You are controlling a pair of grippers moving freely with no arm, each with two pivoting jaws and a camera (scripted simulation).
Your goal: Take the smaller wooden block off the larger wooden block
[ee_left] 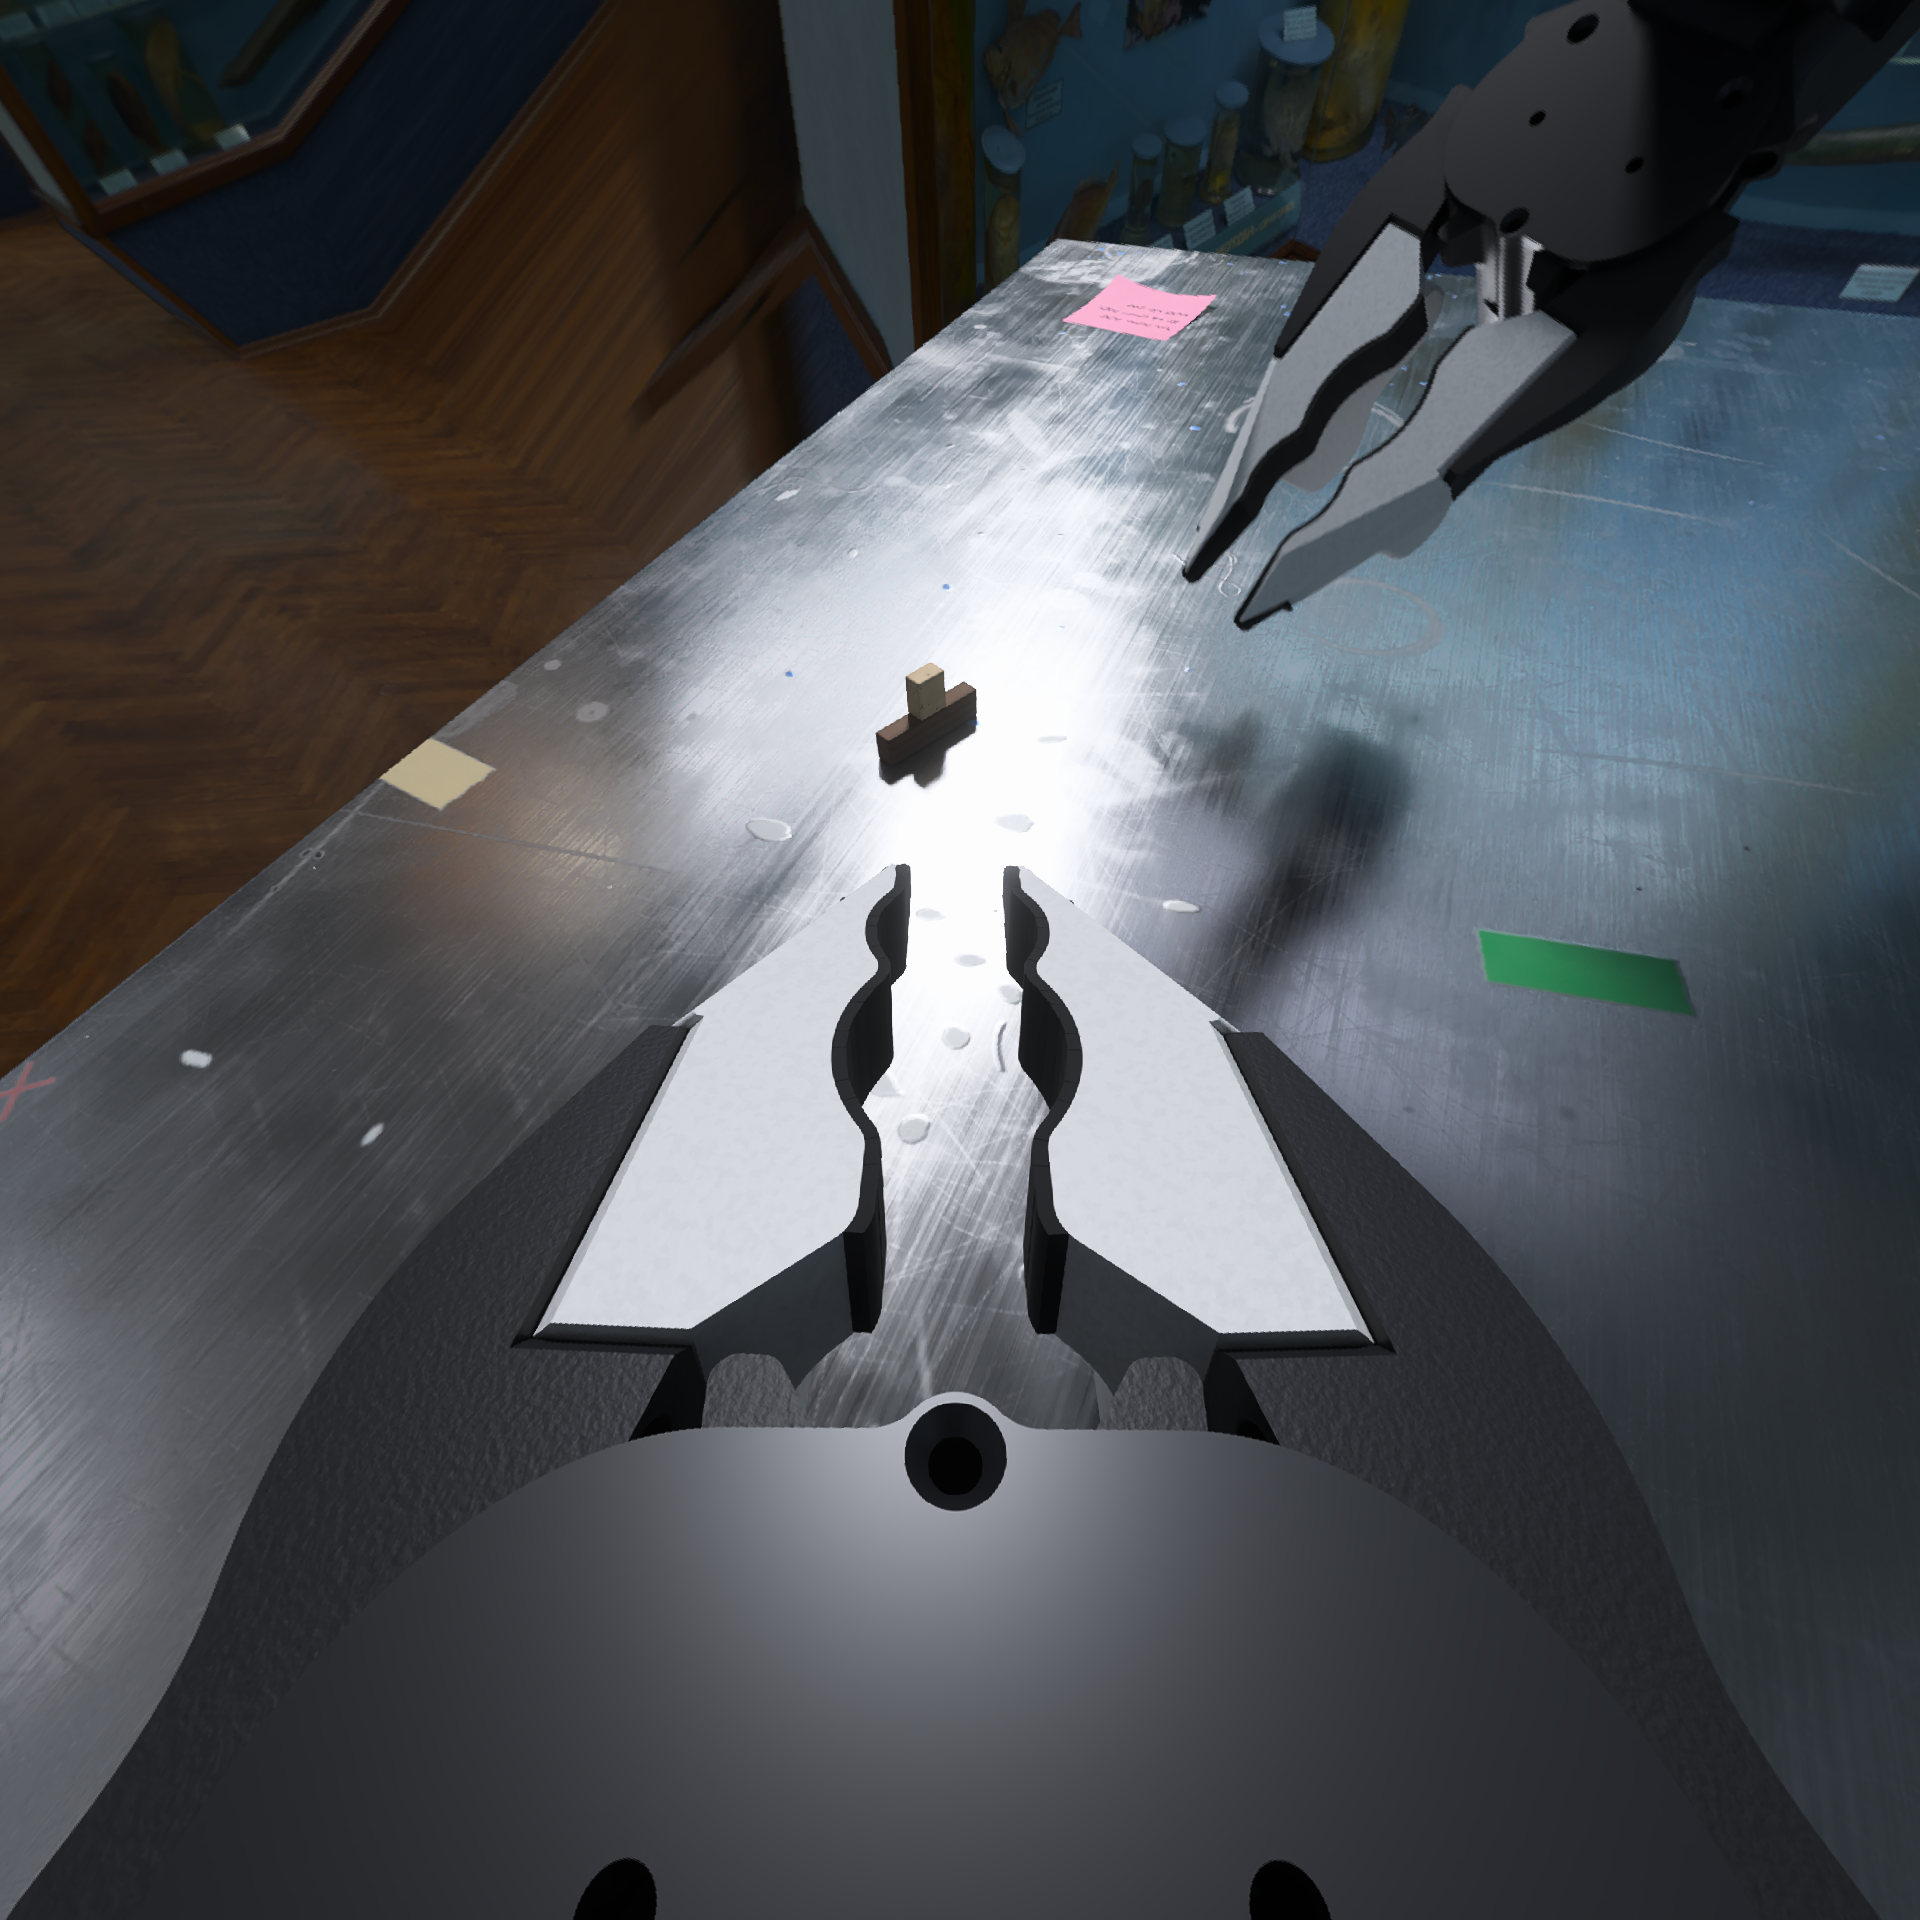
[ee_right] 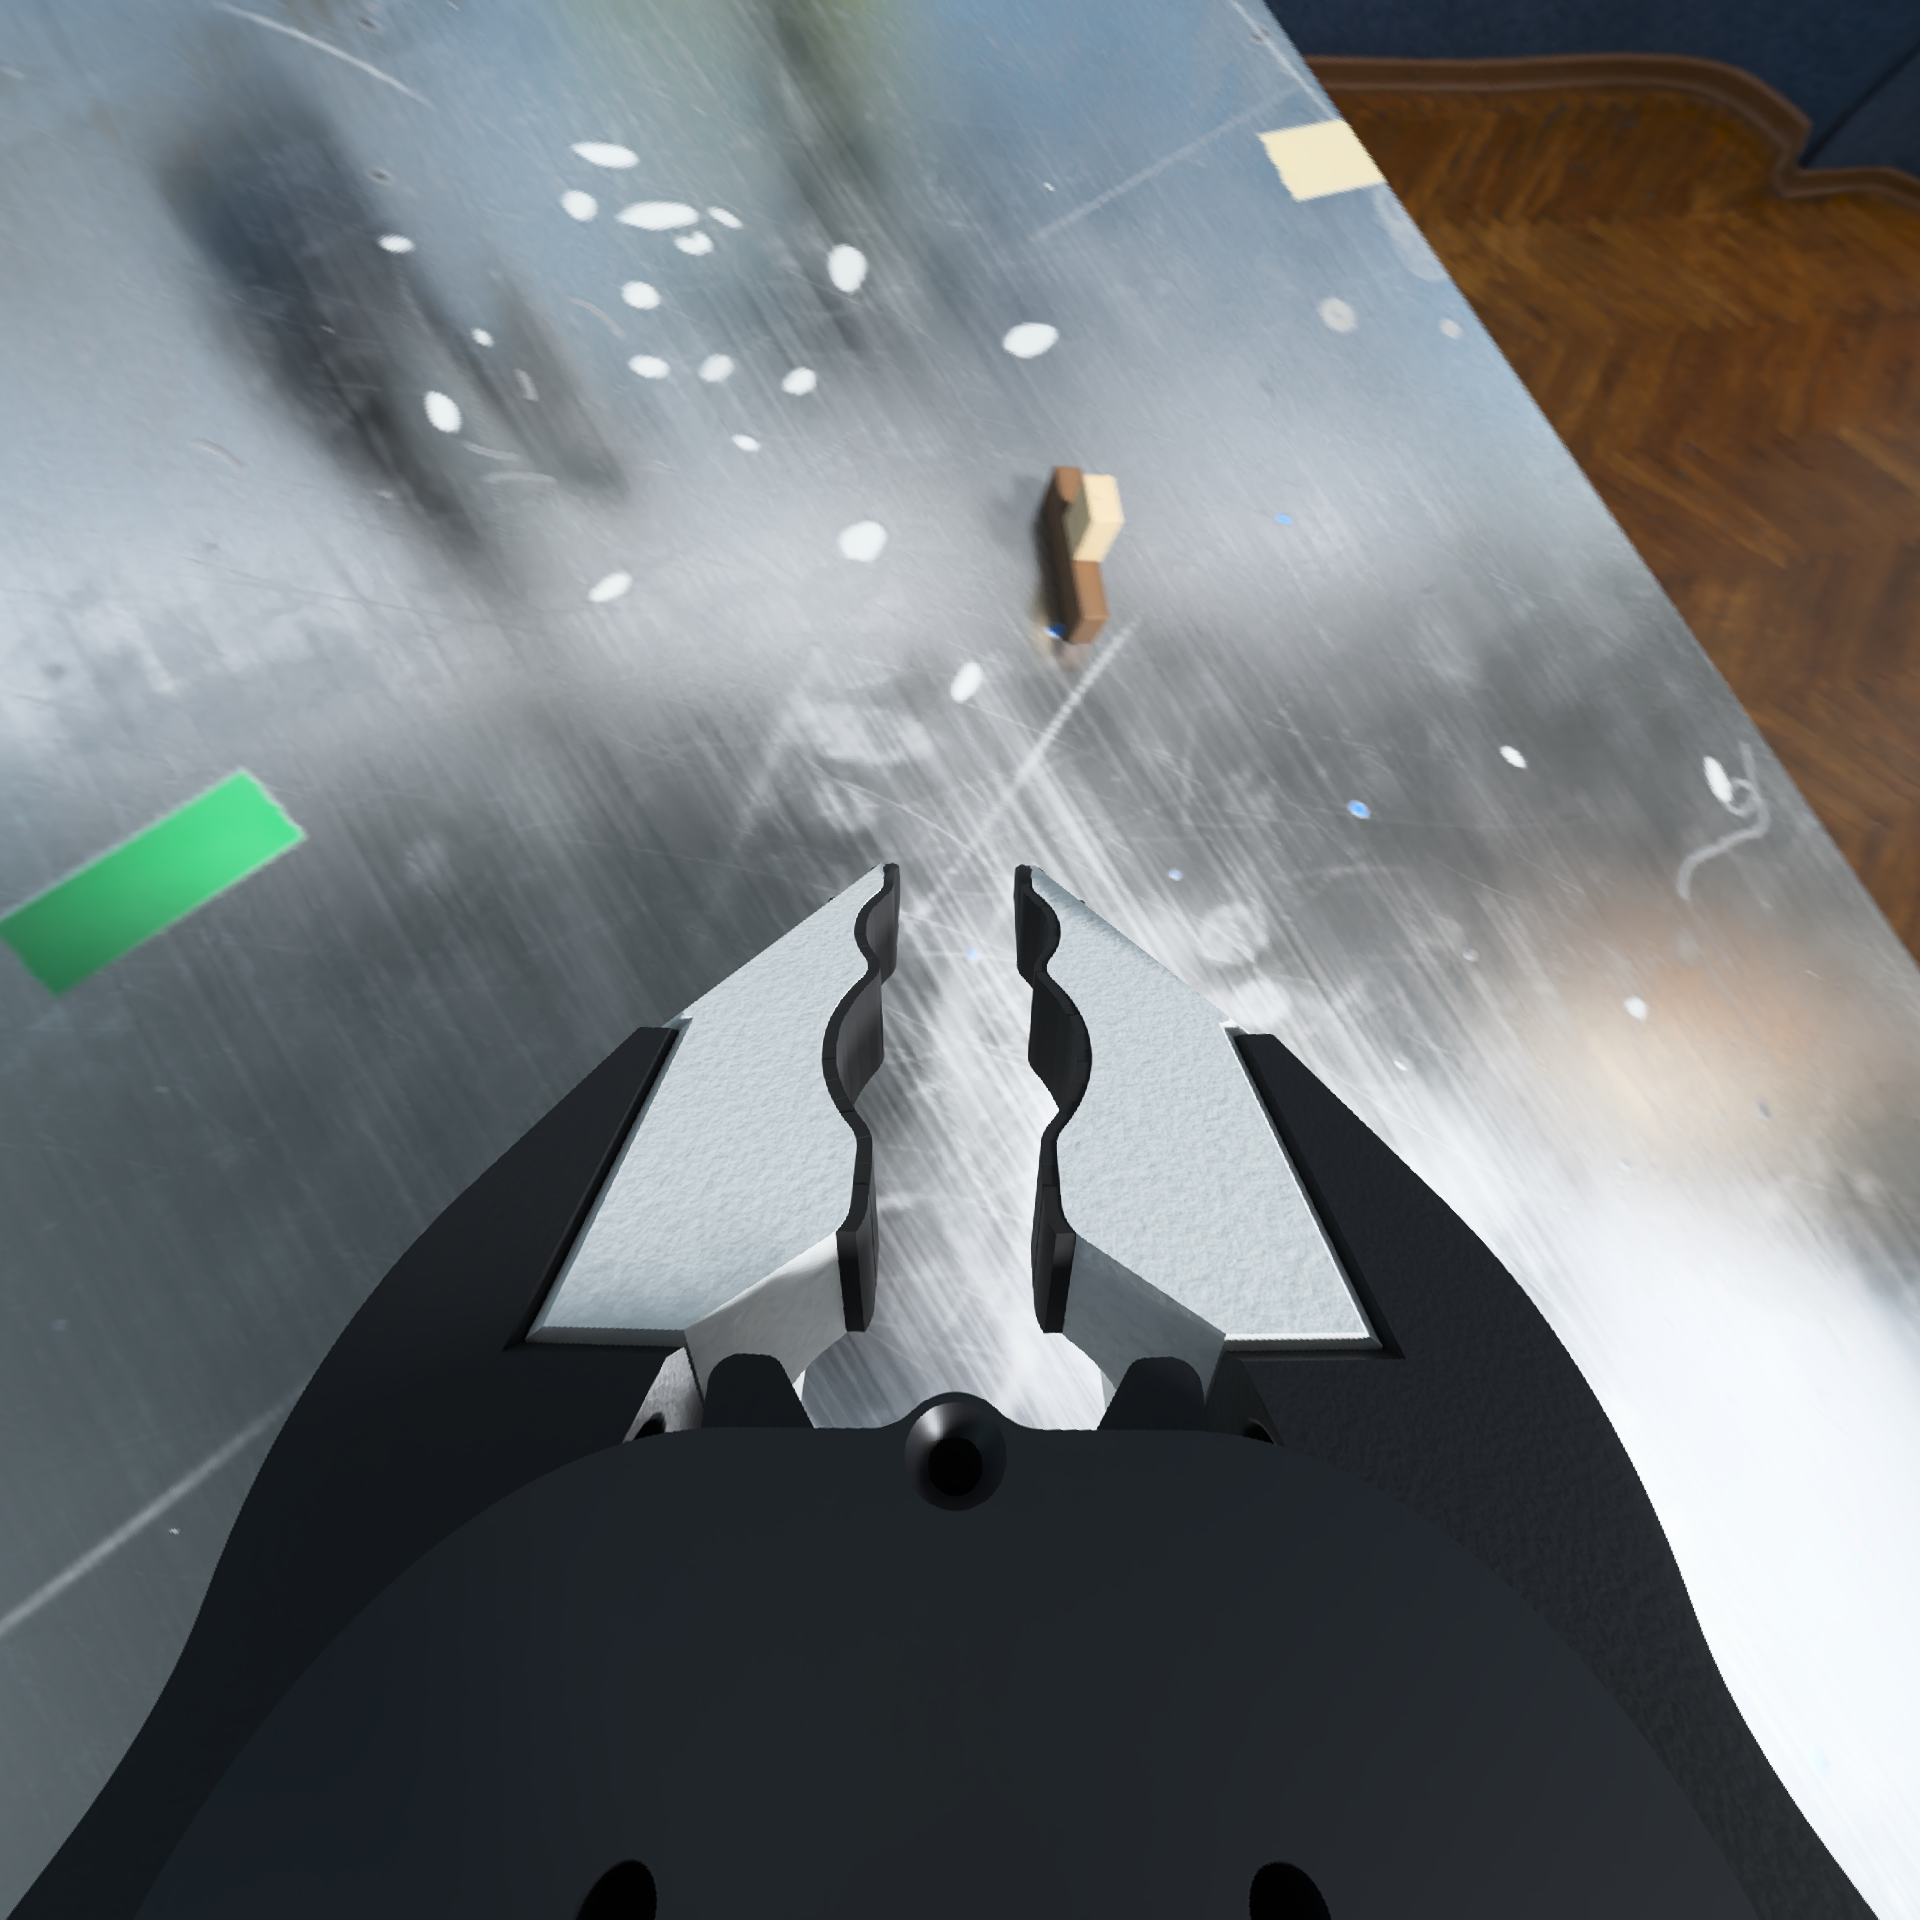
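Note:
A small light wooden block [ee_left: 924,693] stands on a longer dark brown wooden block [ee_left: 904,734] that lies flat on the scratched metal table [ee_left: 1351,1039]. In the right wrist view the light block [ee_right: 1097,516] sits on the brown block [ee_right: 1086,597] ahead and slightly right of my fingers. My left gripper [ee_left: 956,878] is open and empty, short of the blocks. My right gripper [ee_right: 956,878] is open and empty, above the table; it also shows in the left wrist view [ee_left: 1221,592], beyond and to the right of the blocks.
A pink sticky note [ee_left: 1140,309] lies at the table's far end. A green tape strip [ee_left: 1584,971] [ee_right: 151,878] and a beige tape piece [ee_left: 436,774] [ee_right: 1322,158] are stuck to the table. The table's edge drops to a wooden floor [ee_left: 208,520] beside the blocks.

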